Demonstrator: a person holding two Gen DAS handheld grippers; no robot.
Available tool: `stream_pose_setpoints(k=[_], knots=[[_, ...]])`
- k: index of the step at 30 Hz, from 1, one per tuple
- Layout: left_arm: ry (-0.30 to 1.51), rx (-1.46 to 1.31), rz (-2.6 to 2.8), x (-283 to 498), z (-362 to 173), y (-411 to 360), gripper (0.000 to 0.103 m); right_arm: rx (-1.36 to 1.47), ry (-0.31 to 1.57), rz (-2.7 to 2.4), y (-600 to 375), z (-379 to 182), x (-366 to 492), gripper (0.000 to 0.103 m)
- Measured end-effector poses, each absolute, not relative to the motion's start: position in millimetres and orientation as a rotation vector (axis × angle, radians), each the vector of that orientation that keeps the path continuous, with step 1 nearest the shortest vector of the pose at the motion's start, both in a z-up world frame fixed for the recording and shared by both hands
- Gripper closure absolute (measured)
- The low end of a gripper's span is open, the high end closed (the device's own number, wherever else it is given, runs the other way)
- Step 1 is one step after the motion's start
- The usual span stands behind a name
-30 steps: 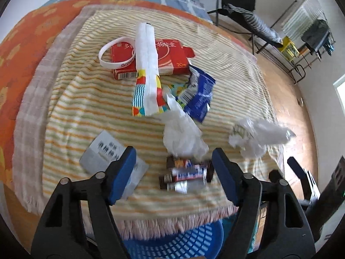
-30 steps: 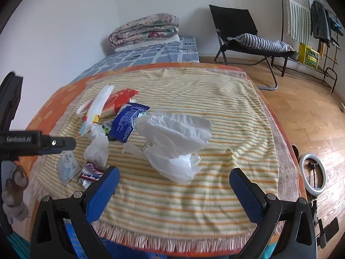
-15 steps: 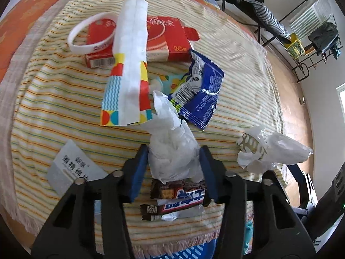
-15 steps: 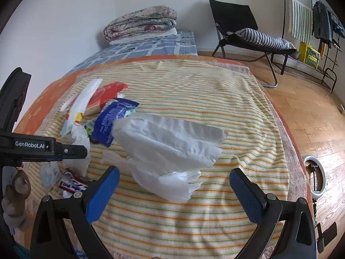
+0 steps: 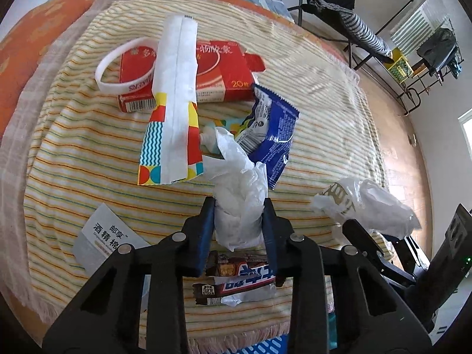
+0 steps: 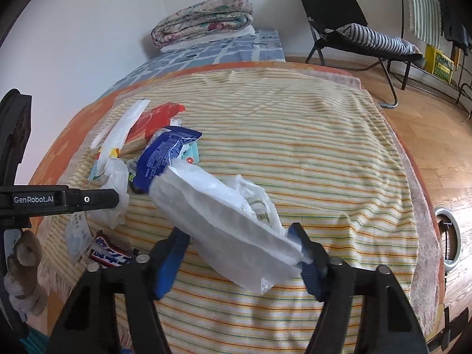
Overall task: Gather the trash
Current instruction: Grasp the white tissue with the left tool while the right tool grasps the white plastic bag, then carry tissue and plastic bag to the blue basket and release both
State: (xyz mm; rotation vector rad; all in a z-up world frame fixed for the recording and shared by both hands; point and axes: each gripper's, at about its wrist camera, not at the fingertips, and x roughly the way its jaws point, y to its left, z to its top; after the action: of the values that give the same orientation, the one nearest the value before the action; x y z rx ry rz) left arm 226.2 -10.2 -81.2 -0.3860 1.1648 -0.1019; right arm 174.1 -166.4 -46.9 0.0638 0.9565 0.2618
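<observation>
On the striped blanket [image 5: 73,153] lies a heap of litter. My left gripper [image 5: 238,218] has a crumpled white plastic bag [image 5: 239,194] between its blue pads, which press its sides as the jaws are closing. In the right wrist view my right gripper [image 6: 239,253] is closing too, around a long white plastic packet [image 6: 224,224] that spans from pad to pad and touches both. That packet [image 5: 368,206] also shows at the right of the left wrist view. The left gripper [image 6: 115,199] sits at the far left of the right wrist view.
Around the bag lie a red box [image 5: 224,67], a white wristband [image 5: 118,70], a colourful paper bag [image 5: 174,103], a blue wrapper [image 5: 274,138], candy bar wrappers [image 5: 242,277] and a grey wipe packet [image 5: 103,239]. A blue basket [image 5: 259,348] sits below the blanket's fringe. A folding chair [image 6: 348,26] stands behind.
Both grippers came down and forward onto their white bags and narrowed their jaws. The left now squeezes the crumpled bag, and the right has closed in from wide open onto the long packet.
</observation>
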Motion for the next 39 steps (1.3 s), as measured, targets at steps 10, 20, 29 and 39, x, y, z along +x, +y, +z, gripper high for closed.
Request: stream_pose_setpoints(k=[10, 20, 29, 39], knots=[[1.105, -0.403, -0.126, 209.6, -54.2, 2.0, 0.073, 0.085, 0.904, 0.282, -169.6, -24.8, 162.4, 0.066], [1.049, -0.358, -0.148, 170.8, -28.2, 14.5, 0.073, 0.105, 0.841, 0.32, -171.5, 6.4, 132.2, 0.066], [1.028, -0.279, -0.161, 118.1, -19.2, 23.8, 0.073, 0.13, 0.806, 0.375, -171.3, 30.9, 89.4, 0.066], [1.041, -0.208, -0.199, 54.0, -33.6, 19.9, 0.073, 0.159, 0.838, 0.444, -158.9, 25.1, 38.9, 0.066]])
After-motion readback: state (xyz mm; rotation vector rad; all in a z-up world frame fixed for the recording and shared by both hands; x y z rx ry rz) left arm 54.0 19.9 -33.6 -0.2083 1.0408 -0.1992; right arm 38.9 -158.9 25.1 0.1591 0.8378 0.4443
